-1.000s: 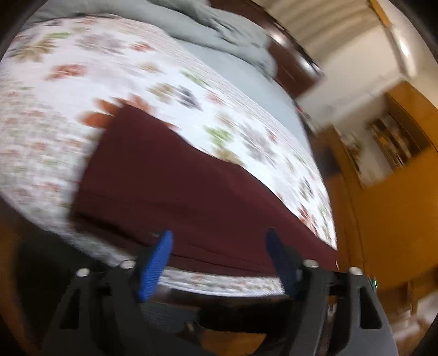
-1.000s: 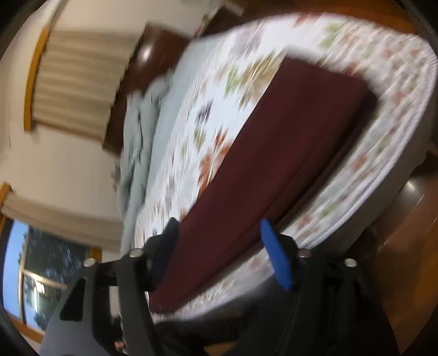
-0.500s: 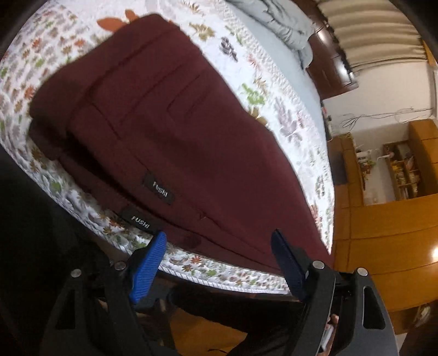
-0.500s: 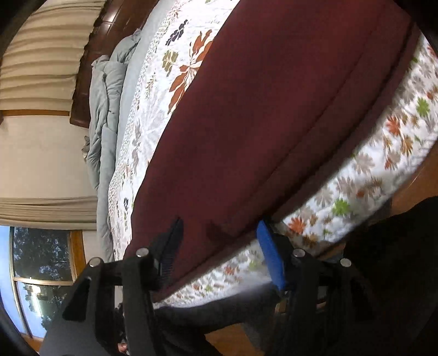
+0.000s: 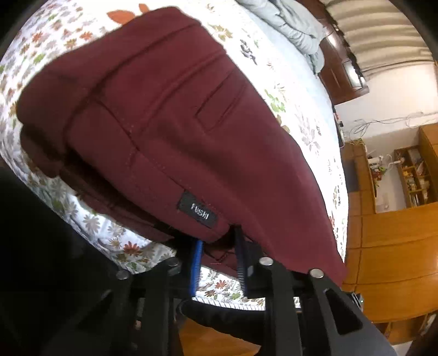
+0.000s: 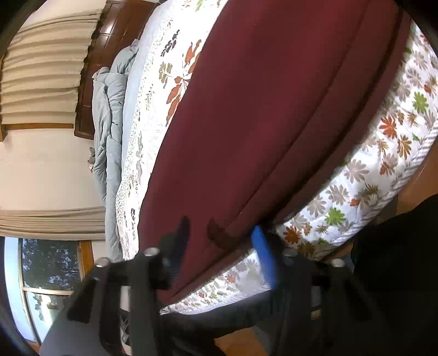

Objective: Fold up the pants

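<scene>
Dark red pants (image 5: 178, 123) lie folded lengthwise along the near edge of a flowered bedspread (image 5: 309, 131); a black label (image 5: 197, 210) marks the waist end. My left gripper (image 5: 217, 241) is shut on the pants' near edge just below that label, with fabric pinched between its fingers. In the right wrist view the leg end of the pants (image 6: 273, 109) runs up and away. There my right gripper (image 6: 220, 232) straddles the near edge and its jaws are closing. Fabric lies between them with a small crease, and a gap still shows.
The bedspread's border (image 6: 383, 164) hangs over the bed's near side above a wooden floor. A bunched grey duvet (image 5: 287, 22) lies by the dark headboard (image 6: 90, 68). Wooden cabinets (image 5: 397, 246) stand beyond the bed. A person's dark clothing (image 6: 397, 260) is close by, and a window (image 6: 49, 273) shows at lower left.
Both grippers dropped to the pants' near edge. The left one shut on the fabric by the label; the right one's fingers drew closer together around the leg end.
</scene>
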`<state>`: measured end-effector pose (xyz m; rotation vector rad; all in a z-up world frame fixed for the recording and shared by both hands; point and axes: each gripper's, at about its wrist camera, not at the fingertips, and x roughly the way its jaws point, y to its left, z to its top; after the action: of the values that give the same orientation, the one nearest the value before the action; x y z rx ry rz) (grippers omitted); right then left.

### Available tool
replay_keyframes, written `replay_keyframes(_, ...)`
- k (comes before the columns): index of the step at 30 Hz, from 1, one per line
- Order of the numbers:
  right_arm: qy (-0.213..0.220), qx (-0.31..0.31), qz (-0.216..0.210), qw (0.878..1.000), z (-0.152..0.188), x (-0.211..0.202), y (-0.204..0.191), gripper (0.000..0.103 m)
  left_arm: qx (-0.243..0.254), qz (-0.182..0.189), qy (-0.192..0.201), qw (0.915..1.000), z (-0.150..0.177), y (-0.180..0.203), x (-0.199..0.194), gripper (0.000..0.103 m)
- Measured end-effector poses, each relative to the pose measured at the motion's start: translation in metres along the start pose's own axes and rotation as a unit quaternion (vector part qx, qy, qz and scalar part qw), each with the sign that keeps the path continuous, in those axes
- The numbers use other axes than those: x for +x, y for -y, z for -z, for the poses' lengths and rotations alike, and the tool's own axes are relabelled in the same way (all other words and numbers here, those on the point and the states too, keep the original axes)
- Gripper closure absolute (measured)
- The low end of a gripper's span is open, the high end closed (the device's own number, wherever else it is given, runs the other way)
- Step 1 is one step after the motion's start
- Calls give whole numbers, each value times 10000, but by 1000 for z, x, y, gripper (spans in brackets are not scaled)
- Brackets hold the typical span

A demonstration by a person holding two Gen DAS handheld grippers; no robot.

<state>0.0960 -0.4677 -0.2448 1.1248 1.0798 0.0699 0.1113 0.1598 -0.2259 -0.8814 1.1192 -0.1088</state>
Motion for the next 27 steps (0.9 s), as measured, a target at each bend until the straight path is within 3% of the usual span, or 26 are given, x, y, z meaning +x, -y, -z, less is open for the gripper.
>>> replay_keyframes(1,50,-41,14,10000,1,-3,-2,92,96,-9,86,9999,2,2,-5,93)
replay_keyframes(2,74,-44,-14,10000,2,-6,-2,94,140,4,163,9998,4,5,-9,93)
replay_keyframes(11,15,-45,183,9998,1,5,5,93,-27,46,69,10000,11,-14,-12,94)
replay_keyframes(13,-94,-60,96,9999,0,0,2,81,-50,1,36,10000,9,-13,-10,82)
replay_keyframes(14,-129,-102,92,9998,0,-6,0,72,-143,-21,-24,9999,10,-13,-9,82)
replay_keyframes(15,-69,-228,129,9996,-1,-18,-5,71,-254,-31,-63,9997,10,-13,-12,70)
replay_keyframes(16,58,-364,198,9991,-3,-33,-8,71,-269,1,-114,9996,15,-8,-17,50)
replay_keyframes(17,260,-430,275,9984,-6,-49,-8,71,-182,43,-137,9997,21,-2,-23,45)
replay_keyframes(21,1305,-408,430,9897,-40,-119,1,71,881,189,-225,9957,32,44,-36,40)
replay_keyframes(24,1300,-395,11,9907,-64,-117,8,68,1541,183,338,9873,4,74,-42,30)
replay_keyframes(25,1255,-357,-5,9914,-69,-111,13,67,1622,240,552,9849,-10,77,-43,25)
replay_keyframes(27,1052,-115,78,9944,-77,-95,35,67,1524,-6,636,9863,-33,69,-34,24)
